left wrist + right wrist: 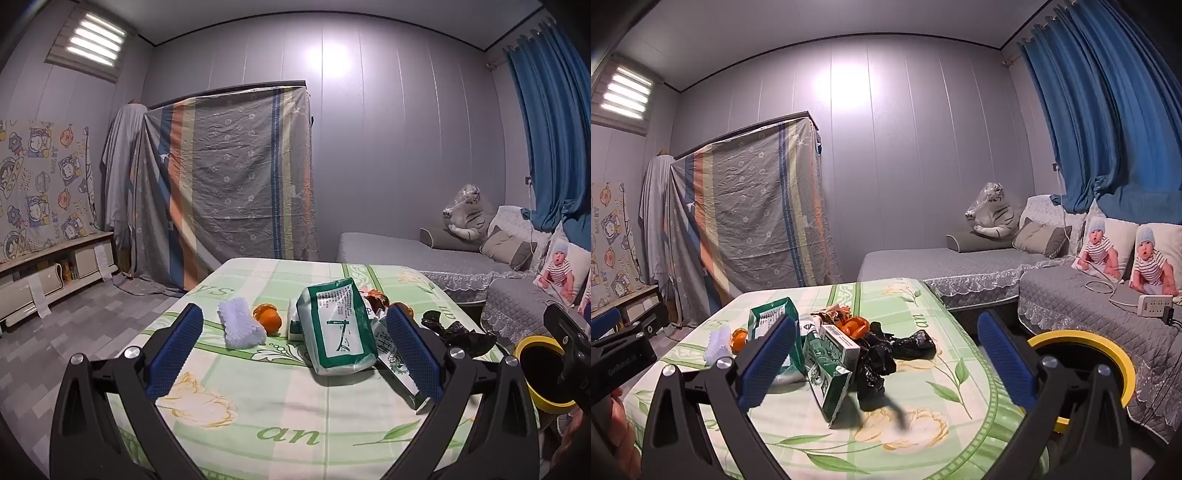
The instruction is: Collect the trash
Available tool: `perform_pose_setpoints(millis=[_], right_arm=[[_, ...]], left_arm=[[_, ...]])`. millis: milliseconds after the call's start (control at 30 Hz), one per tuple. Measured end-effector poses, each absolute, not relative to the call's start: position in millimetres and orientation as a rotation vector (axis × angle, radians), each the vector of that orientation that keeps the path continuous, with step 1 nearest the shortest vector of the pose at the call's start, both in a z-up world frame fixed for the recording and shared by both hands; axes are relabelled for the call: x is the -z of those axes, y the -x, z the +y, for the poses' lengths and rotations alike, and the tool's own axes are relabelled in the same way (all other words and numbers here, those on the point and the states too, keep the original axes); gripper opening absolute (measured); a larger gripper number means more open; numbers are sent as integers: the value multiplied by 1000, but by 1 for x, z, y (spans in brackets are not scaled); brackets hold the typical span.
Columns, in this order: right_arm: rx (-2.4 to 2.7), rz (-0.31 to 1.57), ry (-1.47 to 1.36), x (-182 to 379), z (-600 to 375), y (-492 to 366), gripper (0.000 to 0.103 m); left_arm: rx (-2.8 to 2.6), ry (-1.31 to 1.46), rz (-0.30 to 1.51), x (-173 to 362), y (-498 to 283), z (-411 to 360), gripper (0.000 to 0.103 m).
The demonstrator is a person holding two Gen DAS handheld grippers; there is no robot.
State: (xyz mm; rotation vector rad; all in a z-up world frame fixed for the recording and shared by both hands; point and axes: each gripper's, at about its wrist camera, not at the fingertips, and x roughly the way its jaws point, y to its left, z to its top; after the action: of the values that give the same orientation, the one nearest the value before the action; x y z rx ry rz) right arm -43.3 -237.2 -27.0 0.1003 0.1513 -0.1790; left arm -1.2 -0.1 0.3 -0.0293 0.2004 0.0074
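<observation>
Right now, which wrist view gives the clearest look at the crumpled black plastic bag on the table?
The right wrist view: the crumpled black plastic bag lies near centre, between the open fingers, its folds showing. In the left wrist view the bag sits at the right, partly hidden behind the left gripper's right finger.

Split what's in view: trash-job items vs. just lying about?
Job: green-white packet, green carton, black plastic bag, orange peels, white foam net, yellow-rimmed bin.

Lying about: plush tiger, baby-print cushions, power strip.
</observation>
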Motion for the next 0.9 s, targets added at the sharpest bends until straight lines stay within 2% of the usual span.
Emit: perform_pose_setpoints(millis=[900], right_arm=[[178, 151, -105, 26, -238, 44, 95]], left_arm=[[-3, 39, 216, -2, -1, 0, 95]])
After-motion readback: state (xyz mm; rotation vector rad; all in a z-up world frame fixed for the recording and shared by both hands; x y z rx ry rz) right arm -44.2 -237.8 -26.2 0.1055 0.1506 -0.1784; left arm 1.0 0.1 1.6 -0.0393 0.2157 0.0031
